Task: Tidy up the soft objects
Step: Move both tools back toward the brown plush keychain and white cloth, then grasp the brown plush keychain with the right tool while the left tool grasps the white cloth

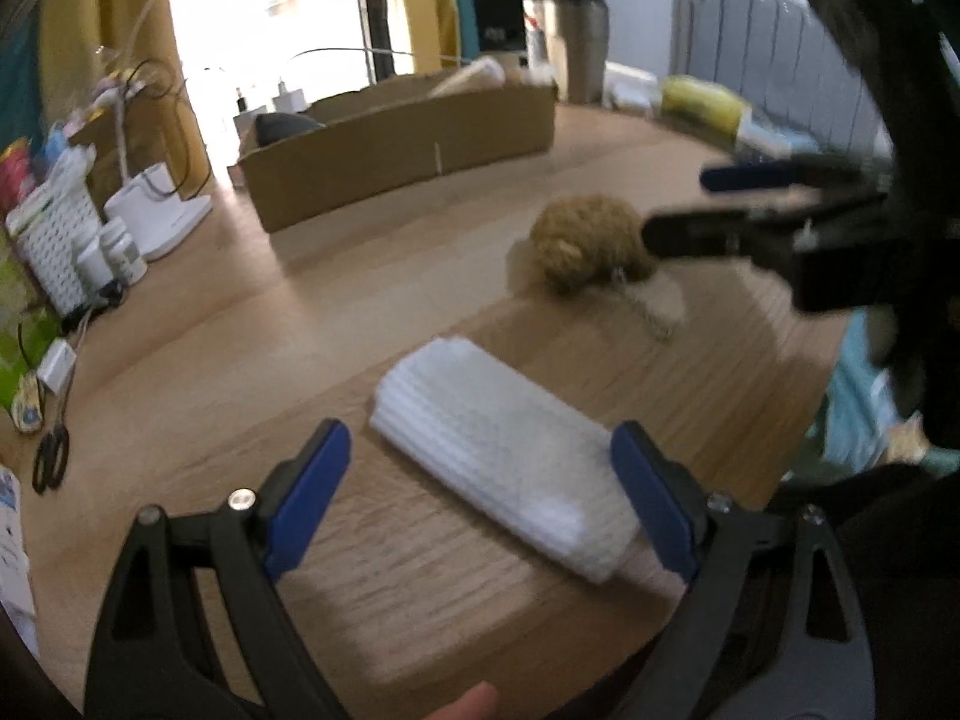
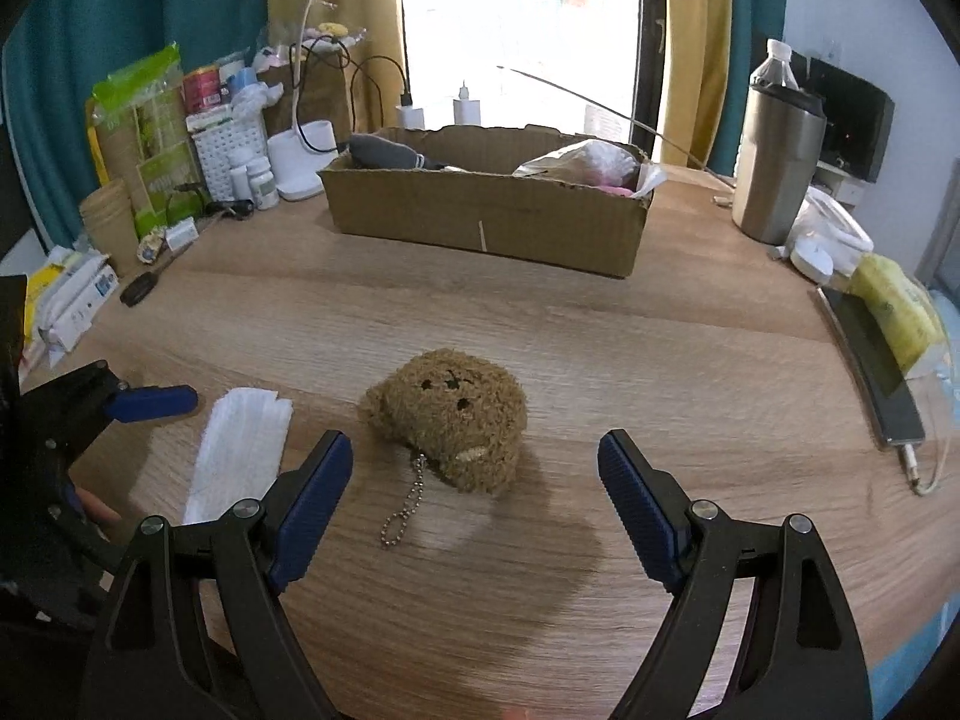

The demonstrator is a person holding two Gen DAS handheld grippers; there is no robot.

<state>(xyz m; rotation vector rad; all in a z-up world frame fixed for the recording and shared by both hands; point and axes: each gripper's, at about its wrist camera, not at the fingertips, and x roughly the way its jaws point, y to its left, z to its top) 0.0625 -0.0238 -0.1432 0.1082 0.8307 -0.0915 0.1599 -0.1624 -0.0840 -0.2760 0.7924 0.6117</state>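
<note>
On the wooden table (image 2: 600,348) sits a cardboard box (image 2: 486,222).

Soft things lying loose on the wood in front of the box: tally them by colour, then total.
Brown: 1, the plush toy
White: 1, the folded cloth
Total: 2, both lying outside the cardboard box

left gripper (image 1: 480,501) | black frame — blue ribbed fingers (image 1: 312,498) | silver screws | right gripper (image 2: 474,507) — same
</note>
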